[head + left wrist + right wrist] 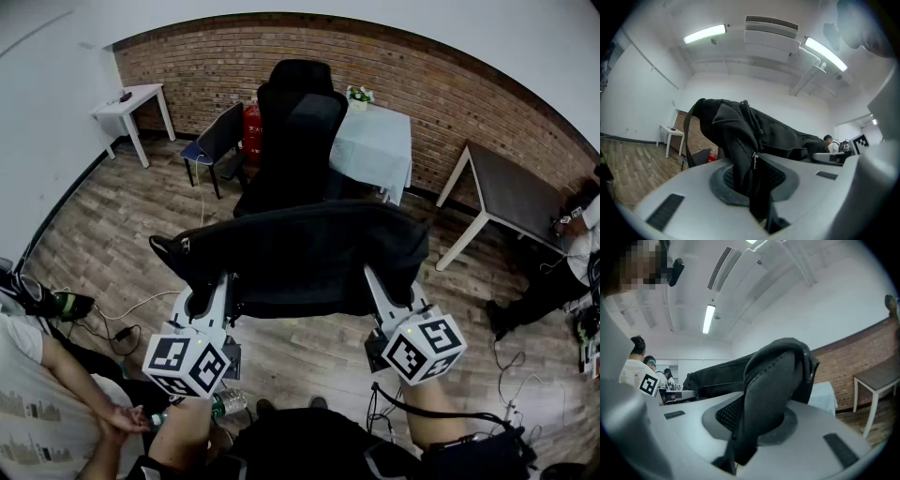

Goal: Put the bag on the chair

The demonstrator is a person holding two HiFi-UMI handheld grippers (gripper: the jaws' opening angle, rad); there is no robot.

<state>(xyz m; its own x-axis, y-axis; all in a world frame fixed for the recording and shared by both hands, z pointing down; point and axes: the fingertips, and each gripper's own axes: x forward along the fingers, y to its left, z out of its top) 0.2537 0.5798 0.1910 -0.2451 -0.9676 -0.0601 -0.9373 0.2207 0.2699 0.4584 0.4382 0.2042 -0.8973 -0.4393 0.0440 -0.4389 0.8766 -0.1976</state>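
left gripper (208, 292) and right gripper (382, 286) jaws are clamping the bag (300, 248); keeping both level, aiming for the chair (295, 141) ahead.

The left tongs (204, 298) and right tongs (382, 292) point level and forward, side by side and well apart, with their marker cubes nearest the body. Each pair of jaws is nearly together, and both squeeze dark fabric of the bag (300, 253), one at each end. The left forearm (183, 431) and right forearm (433, 422) reach forward from below.
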